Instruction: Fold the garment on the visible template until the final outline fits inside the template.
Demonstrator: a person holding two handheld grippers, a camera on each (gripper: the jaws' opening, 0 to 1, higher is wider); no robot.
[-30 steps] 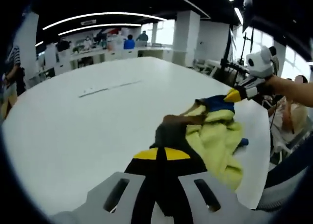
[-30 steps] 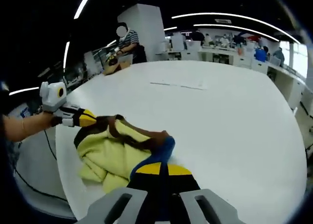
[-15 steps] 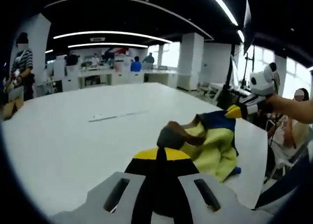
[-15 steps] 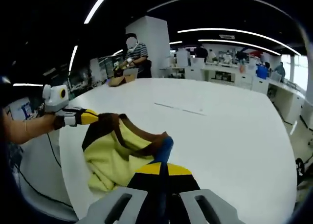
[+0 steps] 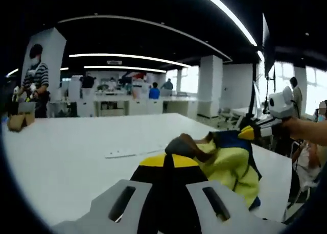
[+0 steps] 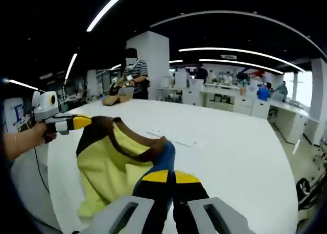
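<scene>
A soft yellow fabric garment with brown and blue trim point(image 6: 110, 160) is held stretched between the two grippers above the large white oval table point(image 6: 240, 157), hanging just over the table's near edge. In the left gripper view, the left gripper point(image 5: 169, 160) is seen clamped shut on the garment's dark brown edge, and the right gripper point(image 5: 247, 133) is seen closed on its blue corner. On the table, beyond the garment, a thin pale strip point(image 5: 126, 153) is laid flat.
</scene>
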